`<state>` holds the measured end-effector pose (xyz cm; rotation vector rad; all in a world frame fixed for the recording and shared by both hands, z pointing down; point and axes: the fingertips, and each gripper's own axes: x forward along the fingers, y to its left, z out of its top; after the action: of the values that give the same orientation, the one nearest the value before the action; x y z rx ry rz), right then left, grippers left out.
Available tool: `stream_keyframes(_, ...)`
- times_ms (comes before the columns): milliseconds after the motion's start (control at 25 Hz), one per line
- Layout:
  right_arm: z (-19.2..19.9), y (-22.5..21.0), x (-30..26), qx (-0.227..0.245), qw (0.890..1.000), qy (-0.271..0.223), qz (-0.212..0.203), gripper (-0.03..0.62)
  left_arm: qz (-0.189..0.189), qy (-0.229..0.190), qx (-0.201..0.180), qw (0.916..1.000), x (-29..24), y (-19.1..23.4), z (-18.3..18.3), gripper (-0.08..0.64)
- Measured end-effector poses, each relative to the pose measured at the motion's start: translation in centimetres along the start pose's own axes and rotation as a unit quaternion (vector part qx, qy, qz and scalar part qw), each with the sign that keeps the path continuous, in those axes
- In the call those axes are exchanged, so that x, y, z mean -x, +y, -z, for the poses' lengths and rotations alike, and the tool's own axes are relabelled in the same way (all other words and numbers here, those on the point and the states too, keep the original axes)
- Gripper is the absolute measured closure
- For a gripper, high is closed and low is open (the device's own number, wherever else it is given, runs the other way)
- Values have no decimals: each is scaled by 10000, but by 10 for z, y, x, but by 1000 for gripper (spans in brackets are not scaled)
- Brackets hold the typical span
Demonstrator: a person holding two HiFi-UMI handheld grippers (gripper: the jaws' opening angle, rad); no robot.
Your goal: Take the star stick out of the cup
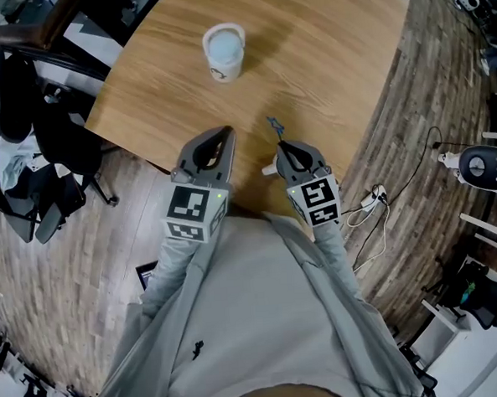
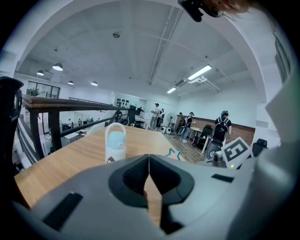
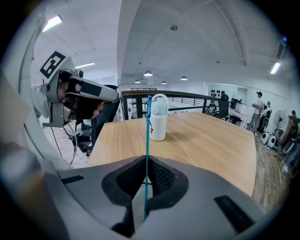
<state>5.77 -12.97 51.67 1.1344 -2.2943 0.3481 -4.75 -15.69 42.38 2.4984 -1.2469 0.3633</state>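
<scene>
The star stick (image 3: 147,140) stands upright, clamped between the 2 closed jaws of the right gripper (image 3: 146,161). It is held at the near edge of the table (image 1: 332,54), well apart from the cup (image 1: 224,52). The left gripper (image 2: 149,158) is clenched on nothing. The left gripper view shows the star's outline; the right gripper view shows only a thin line.

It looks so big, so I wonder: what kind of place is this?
Probably a big open office or lab: a wooden table with black office chairs beside it, strip lights overhead, and people standing far off.
</scene>
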Motion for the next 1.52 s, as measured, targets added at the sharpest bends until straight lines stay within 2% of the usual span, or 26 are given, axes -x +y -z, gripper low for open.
stream_keyframes(600,-9,-1,6,-130,9998,-174,-10,572,8,-75,-17,10000,1,2,-4,540)
stream_keyframes(1000,-38,-12,25,-403,9969,-665,141,572,166,-109,-140,9997,-3,-4,-13,540)
stream_keyframes(1280,-60,-28,57,-877,9873,-1281,339,572,425,-136,-279,9986,-11,-19,-21,540)
stream_keyframes(1520,-70,-41,86,-1115,9757,-1724,772,572,833,-172,-458,9953,-22,-42,-28,540)
